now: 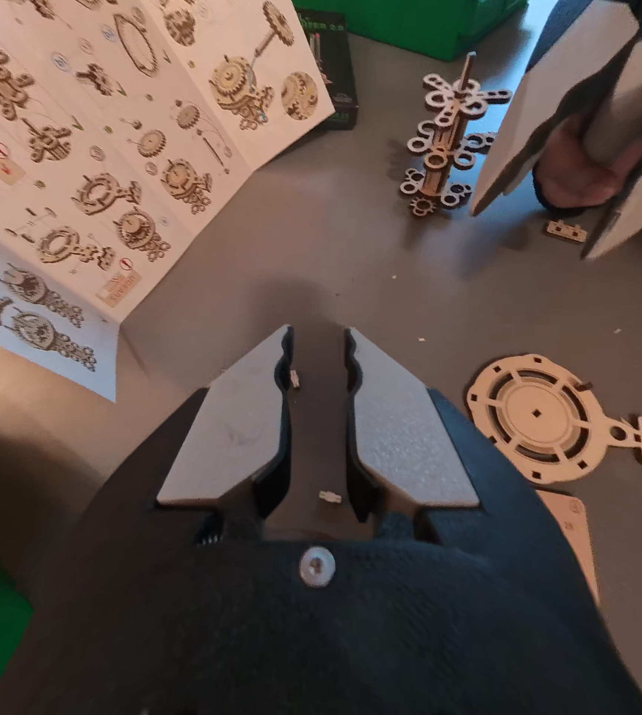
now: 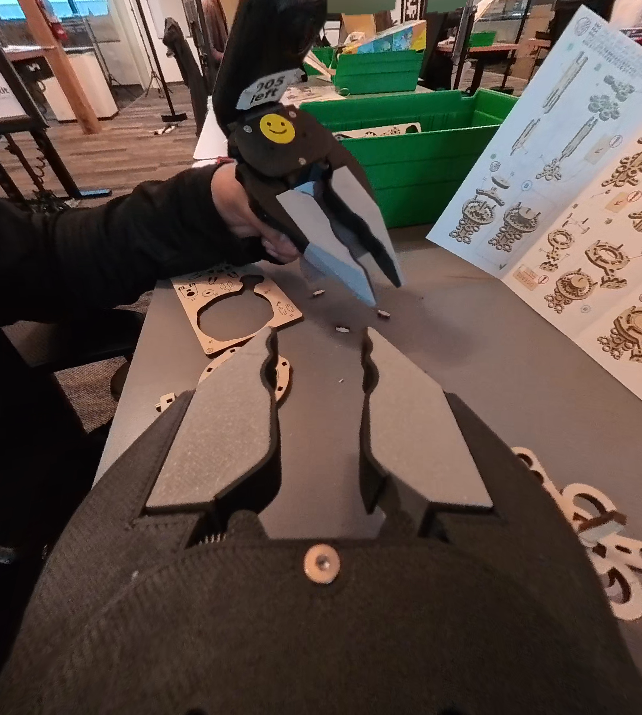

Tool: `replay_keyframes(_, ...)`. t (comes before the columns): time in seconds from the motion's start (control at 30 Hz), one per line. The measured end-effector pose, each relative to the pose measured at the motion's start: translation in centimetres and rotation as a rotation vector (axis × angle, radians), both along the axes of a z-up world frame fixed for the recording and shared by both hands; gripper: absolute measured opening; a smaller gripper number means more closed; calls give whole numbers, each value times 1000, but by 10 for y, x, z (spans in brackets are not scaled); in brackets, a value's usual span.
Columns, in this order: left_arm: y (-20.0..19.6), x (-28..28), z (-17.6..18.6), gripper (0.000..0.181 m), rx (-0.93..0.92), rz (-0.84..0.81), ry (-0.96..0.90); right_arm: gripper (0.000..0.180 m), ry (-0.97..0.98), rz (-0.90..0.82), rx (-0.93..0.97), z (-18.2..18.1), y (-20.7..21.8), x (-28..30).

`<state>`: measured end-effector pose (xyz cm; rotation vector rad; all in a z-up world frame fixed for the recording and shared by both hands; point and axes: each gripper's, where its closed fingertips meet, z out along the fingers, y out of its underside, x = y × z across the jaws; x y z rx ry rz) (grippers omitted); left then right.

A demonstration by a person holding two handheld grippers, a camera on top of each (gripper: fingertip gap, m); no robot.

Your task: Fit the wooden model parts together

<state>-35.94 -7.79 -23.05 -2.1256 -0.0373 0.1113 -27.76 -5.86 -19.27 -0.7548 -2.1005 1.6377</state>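
My left gripper (image 1: 319, 332) is open and empty, tilted down over the grey table (image 1: 350, 251). Two small wooden pegs (image 1: 295, 378) (image 1: 329, 496) lie on the table between its fingers. A round wooden disc part (image 1: 535, 414) lies to its right. A wooden tower assembly (image 1: 447, 143) stands farther off. My right gripper (image 2: 319, 332) is open and empty, and also shows in the left wrist view (image 1: 532, 234). In the right wrist view the left gripper (image 2: 385, 294) hovers over three pegs (image 2: 342, 329). The disc (image 2: 282, 381) is partly hidden under my right gripper's finger.
A folded instruction sheet (image 1: 99, 154) (image 2: 582, 232) stands along one side of the table. A cut-out wooden sheet (image 2: 234, 309) lies near the table edge. Green bins (image 2: 408, 162) and a black box (image 1: 336, 69) stand behind. A small wooden piece (image 1: 566, 232) lies by the right gripper.
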Motion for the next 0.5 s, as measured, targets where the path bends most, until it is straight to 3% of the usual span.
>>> replay_keyframes(0.17, -3, 2, -4, 26, -25, -5, -32, 39, -12, -6, -15, 0, 2, -1)
replay_keyframes(0.33, -5, 13, -10, 9, -50, -60, -73, 39, -8, -10, -16, 2, 3, -1)
replay_keyframes(0.5, -4, 16, -14, 18, -73, -68, -73, 38, -2, -16, -20, 4, 5, -1)
